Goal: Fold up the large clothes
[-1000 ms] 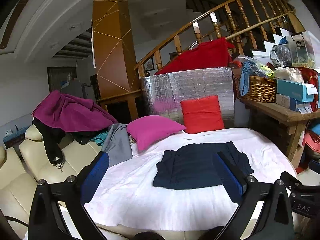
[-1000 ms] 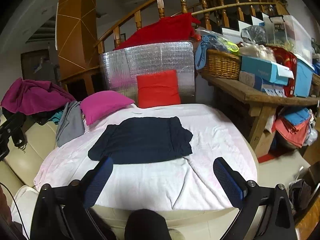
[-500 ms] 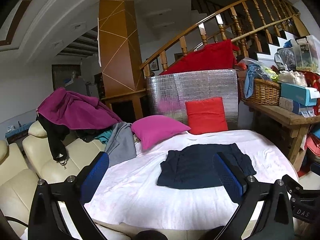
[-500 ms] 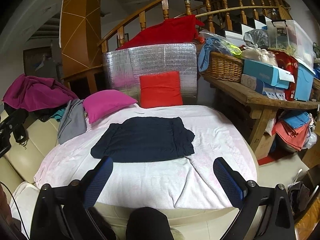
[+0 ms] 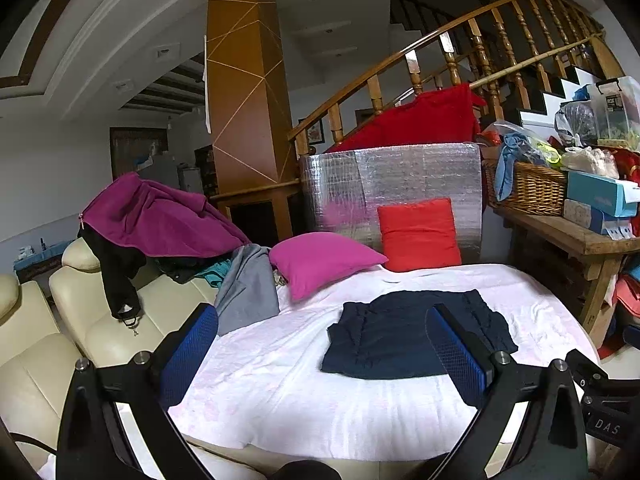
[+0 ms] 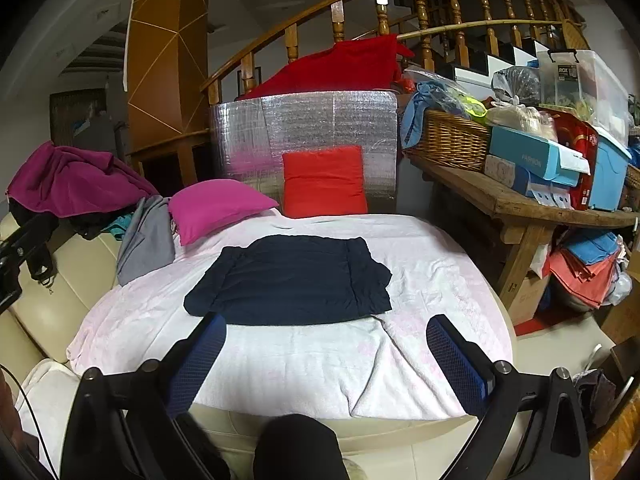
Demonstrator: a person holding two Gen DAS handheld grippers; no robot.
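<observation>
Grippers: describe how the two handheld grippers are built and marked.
Each of the left gripper and the right gripper has two black angled arms with silver bolts, tipped by blue mesh-textured pads. White letters "DAS" mark the right gripper's body, seen in the left wrist view.

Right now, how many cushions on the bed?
2. A magenta cushion at the far left edge beside the grey garment, and a red cushion upright against the silver panel. None seems hidden.

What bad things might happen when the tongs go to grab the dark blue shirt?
The navy shirt lies on a loose white blanket, so the open right tongs might pinch blanket along with shirt. The pink pillow and grey garment sit close on the left; a swung fold might catch them.
</observation>
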